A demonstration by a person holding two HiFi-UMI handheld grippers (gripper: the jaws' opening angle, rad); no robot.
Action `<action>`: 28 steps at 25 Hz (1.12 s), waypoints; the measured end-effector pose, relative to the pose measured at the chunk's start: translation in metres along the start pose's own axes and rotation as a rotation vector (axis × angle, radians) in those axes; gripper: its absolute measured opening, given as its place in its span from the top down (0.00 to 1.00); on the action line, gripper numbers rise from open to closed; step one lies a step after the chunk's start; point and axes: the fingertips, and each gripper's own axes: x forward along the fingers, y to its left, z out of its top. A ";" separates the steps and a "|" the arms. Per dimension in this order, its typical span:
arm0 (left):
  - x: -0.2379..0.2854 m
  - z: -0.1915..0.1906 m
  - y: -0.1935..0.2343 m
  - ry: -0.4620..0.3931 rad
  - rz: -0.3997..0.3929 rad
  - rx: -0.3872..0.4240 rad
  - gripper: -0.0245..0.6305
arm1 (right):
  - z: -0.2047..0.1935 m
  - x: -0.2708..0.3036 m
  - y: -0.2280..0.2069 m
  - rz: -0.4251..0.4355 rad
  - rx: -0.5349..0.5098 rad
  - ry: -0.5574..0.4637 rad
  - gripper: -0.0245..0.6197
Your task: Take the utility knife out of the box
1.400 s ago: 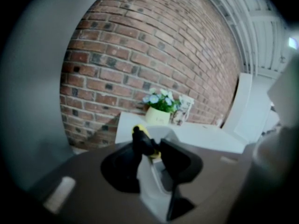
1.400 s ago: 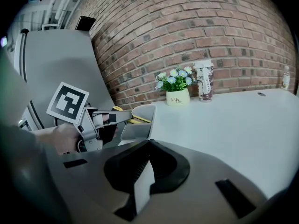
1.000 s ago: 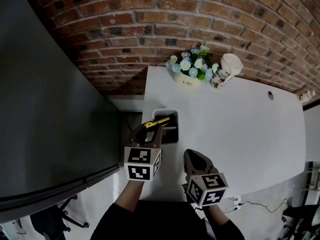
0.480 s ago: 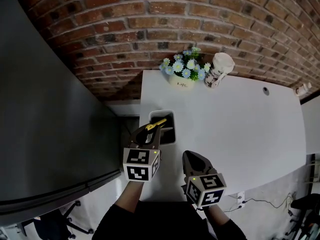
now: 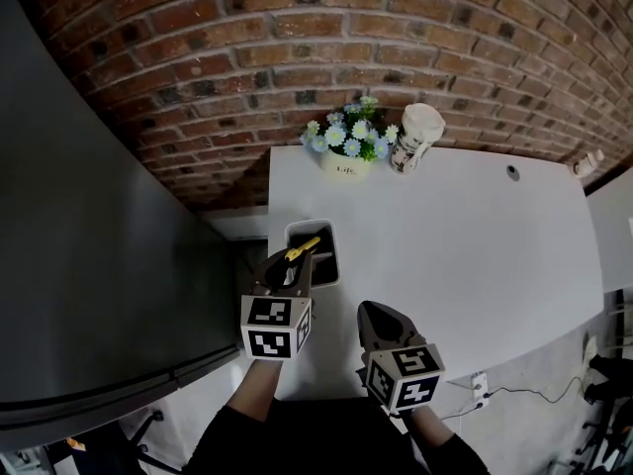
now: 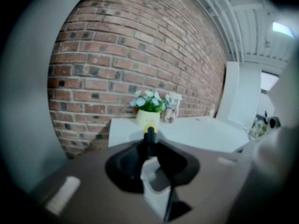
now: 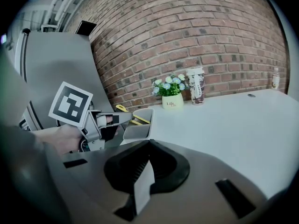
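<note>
A grey open box (image 5: 318,255) stands at the white table's (image 5: 465,245) near left edge. The yellow and black utility knife (image 5: 303,247) slants up out of it. My left gripper (image 5: 296,257) reaches over the box; its jaws have just been closing and now press on the knife. In the left gripper view the knife (image 6: 149,133) runs forward between the jaws of the left gripper (image 6: 149,143), yellow tip ahead. The right gripper view shows the left gripper (image 7: 127,119) holding the knife (image 7: 140,120) over the box (image 7: 138,130). My right gripper (image 5: 372,311) hovers shut and empty at the table's near edge.
A pot of blue and white flowers (image 5: 344,144) and a patterned cup (image 5: 413,137) stand at the table's far edge against the brick wall. A dark panel (image 5: 89,265) runs close along the left of the table. A small cable hole (image 5: 512,173) lies far right.
The left jaws have narrowed onto the knife in the box. Both hands have stayed about where they were; the head view has shifted a little.
</note>
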 end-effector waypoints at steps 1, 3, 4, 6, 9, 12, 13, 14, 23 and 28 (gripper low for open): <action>-0.001 0.001 -0.001 -0.004 -0.001 0.002 0.85 | 0.000 -0.001 0.000 -0.002 0.001 -0.002 0.95; -0.004 0.002 -0.002 -0.011 -0.004 0.004 0.85 | -0.002 -0.004 0.000 -0.005 0.002 -0.004 0.95; -0.006 0.003 -0.003 -0.013 -0.007 0.004 0.85 | -0.002 -0.005 0.001 -0.006 0.003 -0.006 0.95; -0.009 0.005 -0.004 -0.020 -0.012 0.005 0.85 | -0.002 -0.007 0.003 -0.007 0.002 -0.010 0.95; -0.016 0.009 -0.004 -0.031 -0.018 0.009 0.85 | -0.002 -0.009 0.007 -0.004 0.000 -0.016 0.95; -0.024 0.011 -0.005 -0.046 -0.022 0.012 0.85 | -0.004 -0.012 0.012 -0.003 -0.001 -0.021 0.95; -0.027 0.012 -0.006 -0.052 -0.024 0.013 0.85 | -0.005 -0.013 0.014 -0.002 -0.002 -0.023 0.95; -0.030 0.013 -0.006 -0.059 -0.025 0.014 0.85 | -0.004 -0.014 0.015 -0.002 -0.004 -0.026 0.95; -0.057 0.019 -0.007 -0.122 -0.051 0.008 0.85 | -0.005 -0.023 0.032 -0.010 -0.024 -0.047 0.95; -0.077 0.024 -0.006 -0.156 -0.056 0.008 0.85 | -0.007 -0.029 0.041 -0.021 -0.032 -0.064 0.95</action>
